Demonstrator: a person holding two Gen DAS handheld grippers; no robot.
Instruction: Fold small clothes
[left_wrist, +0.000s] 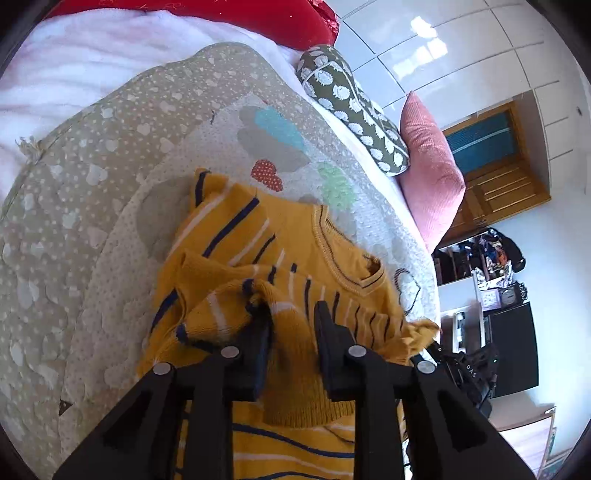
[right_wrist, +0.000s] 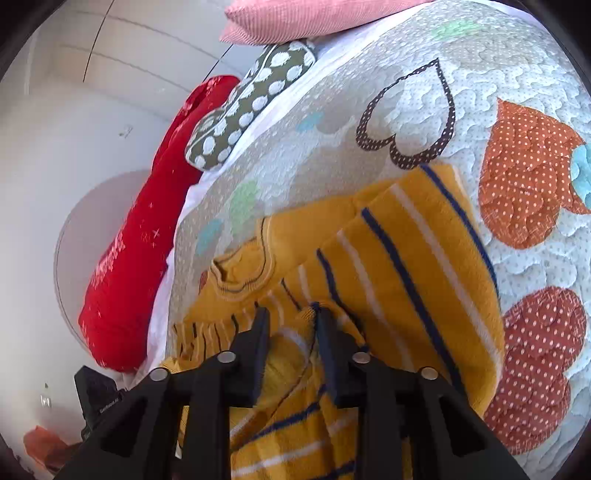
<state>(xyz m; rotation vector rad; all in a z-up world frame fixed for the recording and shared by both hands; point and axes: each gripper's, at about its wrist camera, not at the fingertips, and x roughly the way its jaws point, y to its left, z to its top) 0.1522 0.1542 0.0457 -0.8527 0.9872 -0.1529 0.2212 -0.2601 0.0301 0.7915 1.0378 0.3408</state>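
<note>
Yellow striped sweater (left_wrist: 280, 251) lies on the heart-patterned quilt (left_wrist: 110, 221) on the bed, partly folded: one striped layer is doubled over the body, neckline (right_wrist: 236, 273) toward the pillows. Green spotted pillow (left_wrist: 354, 110) and pink pillow (left_wrist: 428, 162) sit well beyond it.

Left gripper (left_wrist: 291, 317): fingers apart, knit bunched just beside the left one, nothing pinched across the gap. Right gripper (right_wrist: 290, 317): fingers apart too, cloth lying under and between them, not clamped.

Judged step: letting go of the folded-over edge. You do best to lift both grippers straight clear so no loop of knit snags a fingertip and drags the fold open. Then check that the edges line up and flatten the bunched sleeve area near your left gripper before the next fold.
</note>
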